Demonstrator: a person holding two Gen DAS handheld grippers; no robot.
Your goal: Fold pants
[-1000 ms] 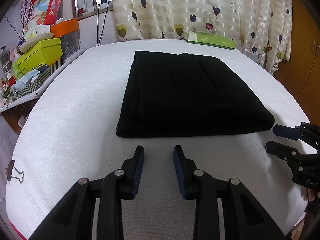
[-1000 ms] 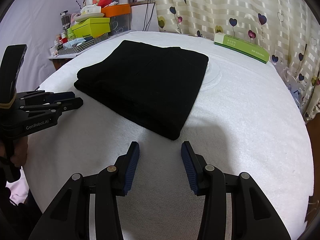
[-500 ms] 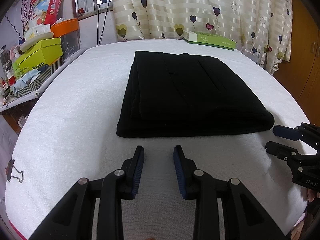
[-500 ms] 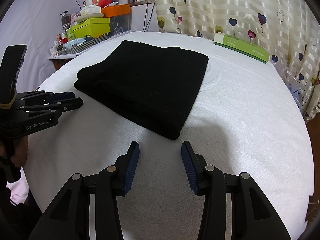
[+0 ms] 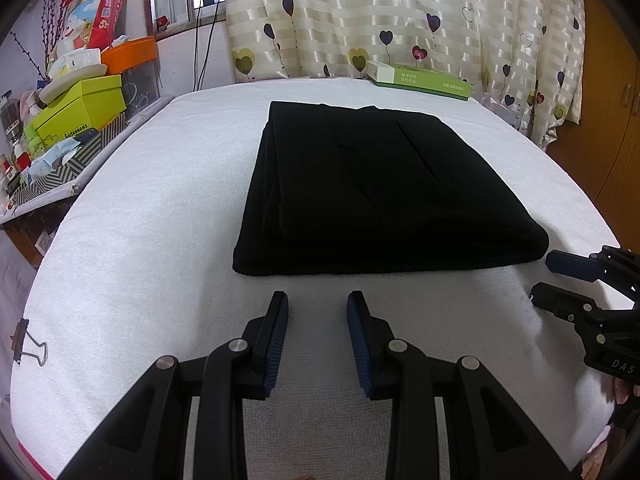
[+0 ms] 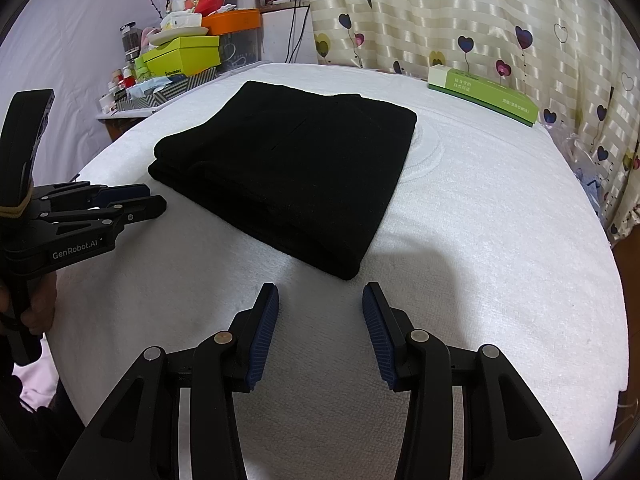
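Observation:
Black pants (image 5: 376, 188) lie folded into a flat rectangle in the middle of a table covered with a white towel (image 5: 152, 208). In the right wrist view the same pants (image 6: 296, 168) sit with one corner pointing at me. My left gripper (image 5: 318, 300) hovers just short of the near edge of the pants, open, with nothing between its blue pads. My right gripper (image 6: 320, 292) is open too, a little back from the near corner, holding nothing. Each gripper shows in the other's view: the right gripper (image 5: 560, 280) at the right edge, the left gripper (image 6: 154, 198) at the left.
A green box (image 5: 420, 80) lies at the far edge by the heart-print curtain (image 5: 400, 16). A shelf at the left holds a yellow-green box (image 5: 80, 108) and other clutter. A binder clip (image 5: 24, 344) grips the towel's left edge. A wooden cabinet (image 5: 600, 100) stands right.

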